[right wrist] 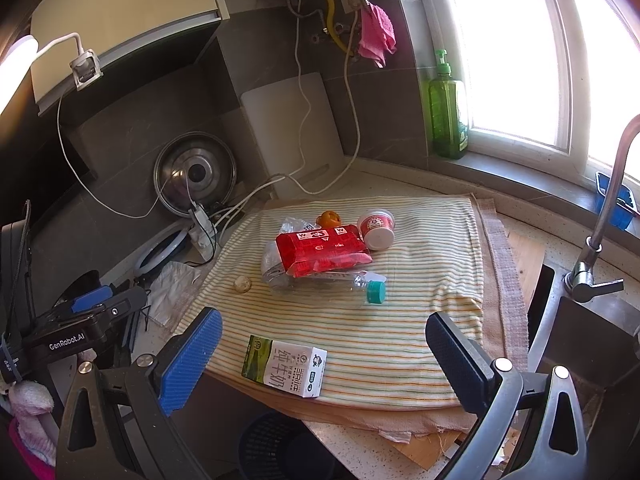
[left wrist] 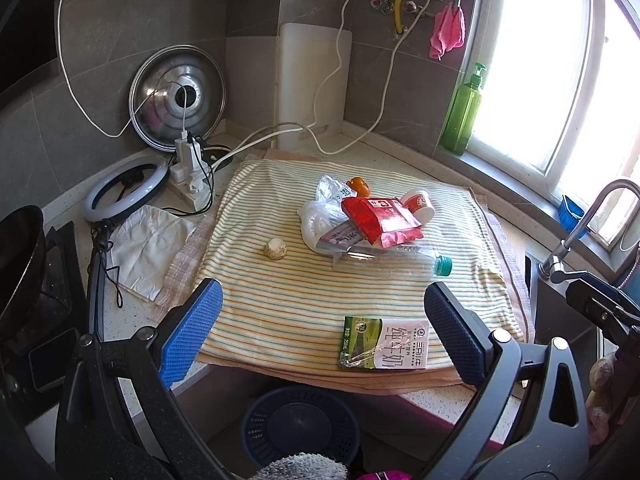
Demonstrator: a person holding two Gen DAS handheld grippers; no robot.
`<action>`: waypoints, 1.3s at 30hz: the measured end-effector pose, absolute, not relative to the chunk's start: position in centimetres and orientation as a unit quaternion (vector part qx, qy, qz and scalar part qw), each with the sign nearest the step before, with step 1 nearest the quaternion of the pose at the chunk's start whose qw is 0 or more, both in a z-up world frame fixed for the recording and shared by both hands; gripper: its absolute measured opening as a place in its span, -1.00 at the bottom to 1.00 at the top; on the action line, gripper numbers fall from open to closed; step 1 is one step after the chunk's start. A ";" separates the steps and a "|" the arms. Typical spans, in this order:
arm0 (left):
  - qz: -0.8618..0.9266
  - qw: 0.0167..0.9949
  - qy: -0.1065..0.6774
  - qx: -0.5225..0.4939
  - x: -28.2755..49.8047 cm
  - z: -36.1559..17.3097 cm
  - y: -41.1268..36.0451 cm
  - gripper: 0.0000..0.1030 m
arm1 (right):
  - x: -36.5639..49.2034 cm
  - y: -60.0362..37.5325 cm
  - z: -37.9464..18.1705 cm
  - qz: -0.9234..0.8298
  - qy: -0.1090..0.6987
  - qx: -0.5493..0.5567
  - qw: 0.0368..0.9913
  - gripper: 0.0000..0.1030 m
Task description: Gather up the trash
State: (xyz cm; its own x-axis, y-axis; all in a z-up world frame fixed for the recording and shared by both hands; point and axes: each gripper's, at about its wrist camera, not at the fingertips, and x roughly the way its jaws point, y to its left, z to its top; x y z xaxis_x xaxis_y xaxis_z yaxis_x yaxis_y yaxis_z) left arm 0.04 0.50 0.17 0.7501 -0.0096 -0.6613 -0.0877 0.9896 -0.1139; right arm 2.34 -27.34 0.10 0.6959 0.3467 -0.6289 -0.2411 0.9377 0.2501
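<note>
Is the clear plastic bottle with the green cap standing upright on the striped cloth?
No, the clear plastic bottle with the green cap lies on its side on the striped cloth, partly under the red snack packet.

A speckled tabletop [left wrist: 452, 402] carries a striped towel [left wrist: 304, 304]. On the towel lie a milk carton [left wrist: 385, 343] near the front edge, a small pale ball [left wrist: 275, 249], perhaps crumpled paper, and a heap: red packet [left wrist: 380, 218], clear bottle [left wrist: 396, 261], plastic bag [left wrist: 316, 216], white cup [left wrist: 420, 203]. Left of the towel rest a paper napkin [left wrist: 146, 250], a ring light [left wrist: 126, 188] and a power strip [left wrist: 192, 188].
</note>
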 end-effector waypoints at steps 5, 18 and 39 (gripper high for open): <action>0.021 0.933 0.353 -0.069 0.0 0.2 0.5 0.99 | 2.4 -26.7 -0.4 0.165 0.360 0.072 0.916 1.00; 0.026 0.932 0.354 -0.072 -0.1 -0.6 1.0 0.99 | 3.2 -26.8 -0.5 0.181 0.371 0.065 0.908 1.00; 0.065 0.910 0.396 -0.108 2.1 -5.3 7.2 0.83 | 5.5 -20.1 -6.6 0.310 0.438 -0.091 0.839 0.92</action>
